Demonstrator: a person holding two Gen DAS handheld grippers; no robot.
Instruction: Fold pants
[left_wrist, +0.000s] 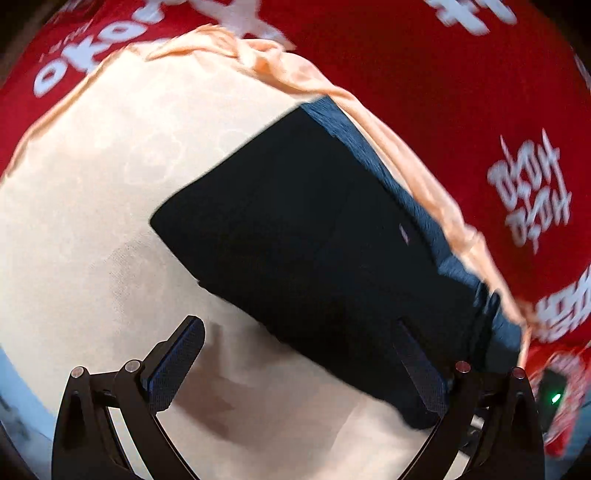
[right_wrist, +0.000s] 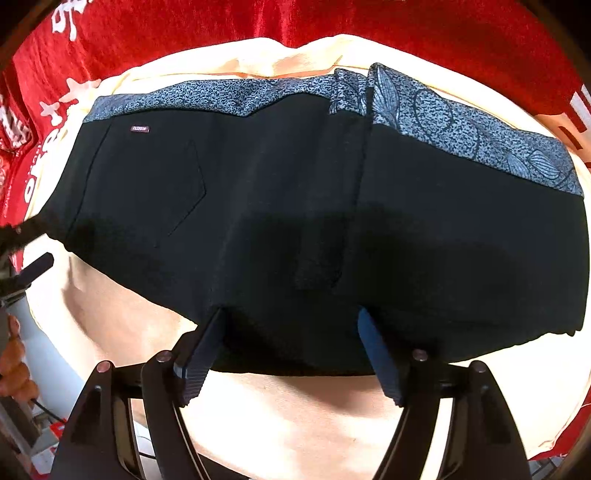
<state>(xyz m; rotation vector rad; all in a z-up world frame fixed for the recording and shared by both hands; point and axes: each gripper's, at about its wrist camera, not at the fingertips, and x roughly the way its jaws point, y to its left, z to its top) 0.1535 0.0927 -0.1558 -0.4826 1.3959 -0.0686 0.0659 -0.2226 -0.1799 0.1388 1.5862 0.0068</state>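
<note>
The pants (right_wrist: 295, 221) are seen lying folded into a compact dark block on a cream cloth (right_wrist: 295, 417), which is itself spread over a red fabric printed with white characters (right_wrist: 369, 22). The right gripper (right_wrist: 291, 343) is pointed down at the near edge of the block with its jaws spread wide; nothing is pinched, though the fingertips appear to rest on or just above the near hem. The left gripper (left_wrist: 299, 362) is likewise spread, one finger over bare cream cloth and the other over the near corner of the pants, and no grip is shown. The main risk is judged to be disturbance of the fold: if either gripper is dragged sideways while a pad touches the fabric, the top layer could be pulled askew or the stack opened. The cream cloth (already bunched into a ridge along its far edge in the left view) could also be caught and shifted, carrying the pants with it. The pants fabric is matte, smooth and near-black, with a patch pocket and a small woven label (right_wrist: 140, 129) stitched in; a blue-grey lining with a speckled leaf print (right_wrist: 443, 118) is exposed along the far edge, where layers look loosely overlapped and least stable.
</note>
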